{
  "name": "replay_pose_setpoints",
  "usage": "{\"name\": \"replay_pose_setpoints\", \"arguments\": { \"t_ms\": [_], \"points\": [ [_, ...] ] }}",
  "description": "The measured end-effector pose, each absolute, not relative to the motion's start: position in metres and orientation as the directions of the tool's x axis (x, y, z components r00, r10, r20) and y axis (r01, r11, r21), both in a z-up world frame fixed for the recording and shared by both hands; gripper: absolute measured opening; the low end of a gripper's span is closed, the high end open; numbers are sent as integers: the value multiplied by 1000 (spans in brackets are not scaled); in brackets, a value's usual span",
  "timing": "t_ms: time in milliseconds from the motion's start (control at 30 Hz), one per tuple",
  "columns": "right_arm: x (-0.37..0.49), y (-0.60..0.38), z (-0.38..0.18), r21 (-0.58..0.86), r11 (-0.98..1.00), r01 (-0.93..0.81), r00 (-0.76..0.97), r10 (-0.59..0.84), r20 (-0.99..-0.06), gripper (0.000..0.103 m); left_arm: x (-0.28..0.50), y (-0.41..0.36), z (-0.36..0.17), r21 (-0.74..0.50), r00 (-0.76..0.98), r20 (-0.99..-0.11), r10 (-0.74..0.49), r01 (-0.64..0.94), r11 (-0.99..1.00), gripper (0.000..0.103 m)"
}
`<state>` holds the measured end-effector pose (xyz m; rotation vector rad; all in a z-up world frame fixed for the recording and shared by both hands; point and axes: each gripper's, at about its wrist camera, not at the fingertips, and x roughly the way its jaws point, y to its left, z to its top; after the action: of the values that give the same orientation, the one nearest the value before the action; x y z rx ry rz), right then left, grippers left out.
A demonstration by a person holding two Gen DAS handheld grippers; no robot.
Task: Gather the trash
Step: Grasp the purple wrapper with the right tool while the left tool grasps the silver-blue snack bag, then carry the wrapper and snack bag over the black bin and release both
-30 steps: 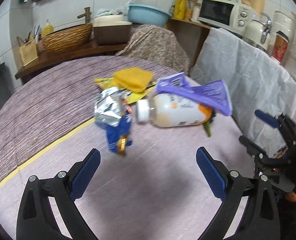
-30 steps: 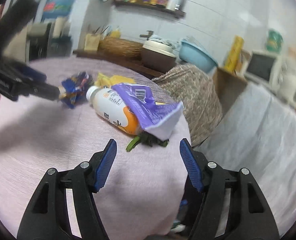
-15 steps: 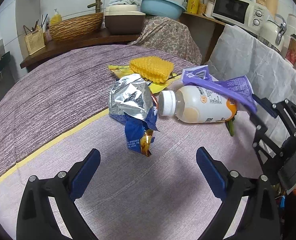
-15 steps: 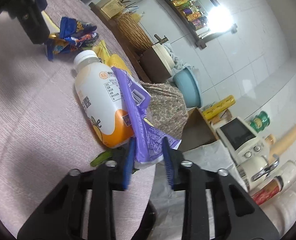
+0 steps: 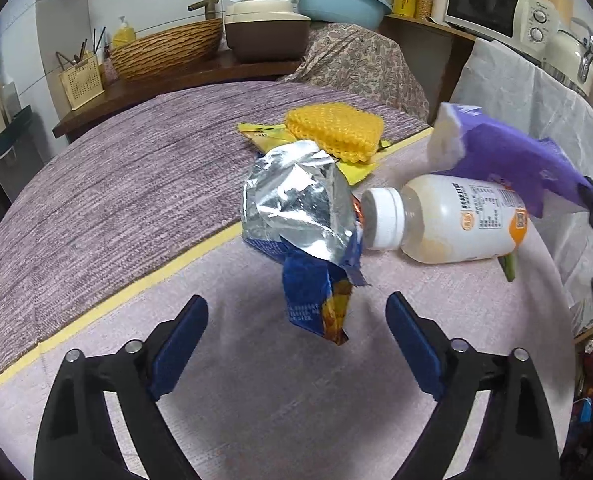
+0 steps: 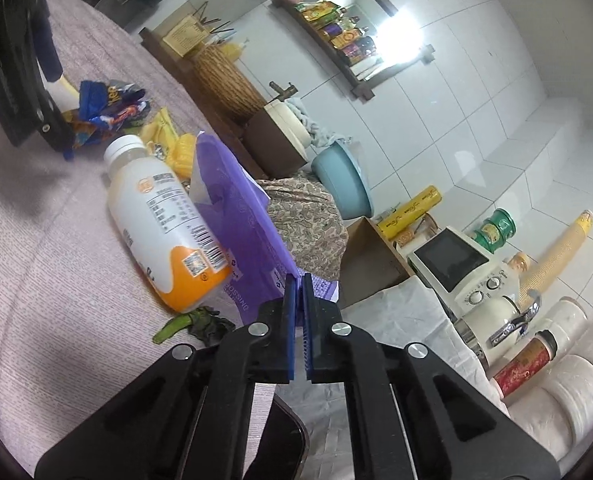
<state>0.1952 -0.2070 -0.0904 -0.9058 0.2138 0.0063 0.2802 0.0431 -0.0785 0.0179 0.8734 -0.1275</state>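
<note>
Right tongs (image 6: 299,280) have gone from apart a second ago to clenched on the near edge of the purple wrapper (image 6: 240,220); half a second ago the edge was only between the pads. The wrapper is now pinched and lifted off the bottle (image 6: 164,224) at its near end, with its far end draped over the bottle's side. Judgement: first piece of trash secured, ready to be carried off once it clears the bottle. Left tongs (image 5: 296,336) have come lower and nearer the crumpled foil snack bag (image 5: 296,216); the jaws are closing from wide, the bag's blue tail hanging between them, pads not yet touching it, so nothing held. Judgement: second pick is about to begin. Rest of the trash lies on the bench (image 5: 96,216): the bottle on its side with its cap against the foil bag, a yellow wrapper (image 5: 264,136) under a yellow knitted pad (image 5: 336,132) behind, and a green stalk (image 6: 192,324) beside the bottle's base. View differences: the right wrist view shows the pinch itself and the stalk whole; the left wrist view shows only a stub of stalk behind the bottle, and the grip point falls at the frame edge. The left wrist view alone shows the bag's silver inside and the yellow pad clearly; from the right they are small and partly hidden.
</note>
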Motion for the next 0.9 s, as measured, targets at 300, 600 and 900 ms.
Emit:
{"name": "replay_pose_setpoints", "arguments": {
  "t_ms": [300, 600, 900],
  "points": [
    [187, -217, -80, -732, 678, -71, 979, -93, -181, 3, 287, 45, -84, -84, 623, -770, -138, 116, 990, 33],
    [170, -234, -69, -642, 765, -52, 978, -90, -187, 3, 257, 62, -63, -143, 667, -719, -196, 134, 981, 32],
    [143, -260, -50, -484, 873, -57, 977, -51, -206, 3, 202, 63, -18, -224, 716, -605, -349, 267, 937, 32]
  ]
}}
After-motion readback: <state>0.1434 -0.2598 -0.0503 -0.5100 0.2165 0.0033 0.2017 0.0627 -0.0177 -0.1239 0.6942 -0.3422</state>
